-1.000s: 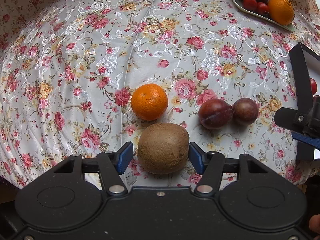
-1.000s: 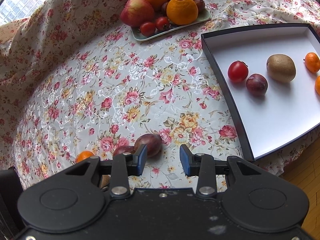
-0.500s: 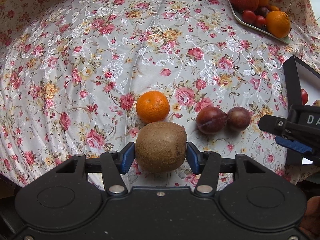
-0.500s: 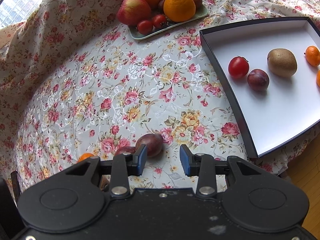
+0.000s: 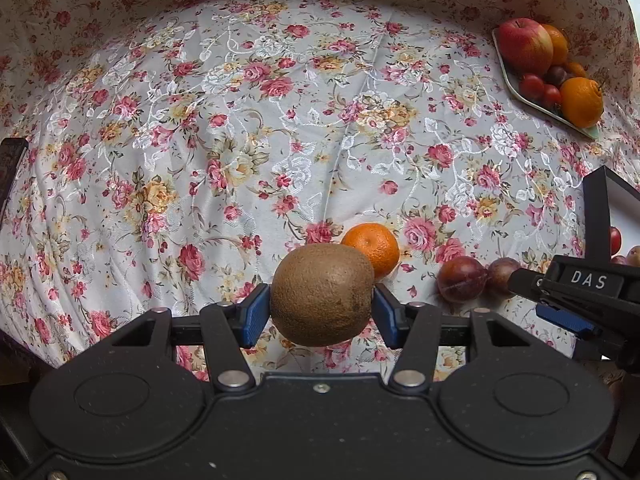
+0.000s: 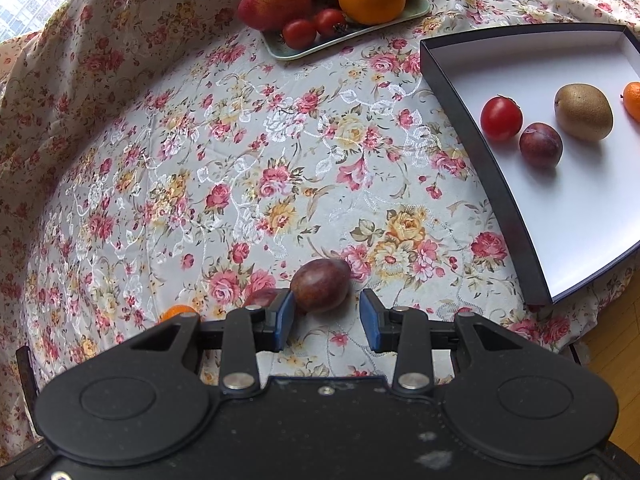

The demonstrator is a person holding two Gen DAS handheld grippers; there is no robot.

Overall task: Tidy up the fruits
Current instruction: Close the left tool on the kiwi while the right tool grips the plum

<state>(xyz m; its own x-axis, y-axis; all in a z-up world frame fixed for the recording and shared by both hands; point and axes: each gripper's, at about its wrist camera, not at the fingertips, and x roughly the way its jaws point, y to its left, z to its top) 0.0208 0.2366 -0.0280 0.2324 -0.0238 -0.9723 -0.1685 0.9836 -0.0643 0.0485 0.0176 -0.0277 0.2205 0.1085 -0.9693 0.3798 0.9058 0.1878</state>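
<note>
**Kiwi gripped on the left; plum just ahead of the right**

Left gripper (image 5: 322, 312): pads clamped on the kiwi (image 5: 323, 294), long axis across the jaws, carried above the tablecloth (image 5: 240, 140). Right gripper (image 6: 325, 322): jaws apart, nothing between them; a plum (image 6: 321, 285) lies just ahead, nearer the left pad. Beyond, to the right, the box (image 6: 460, 92) already holds fruit. Judgement: kiwi goes there.

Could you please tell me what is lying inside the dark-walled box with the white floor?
The box holds a tomato, a plum, a kiwi and part of an orange fruit; the rest lies beyond the frame.
</note>
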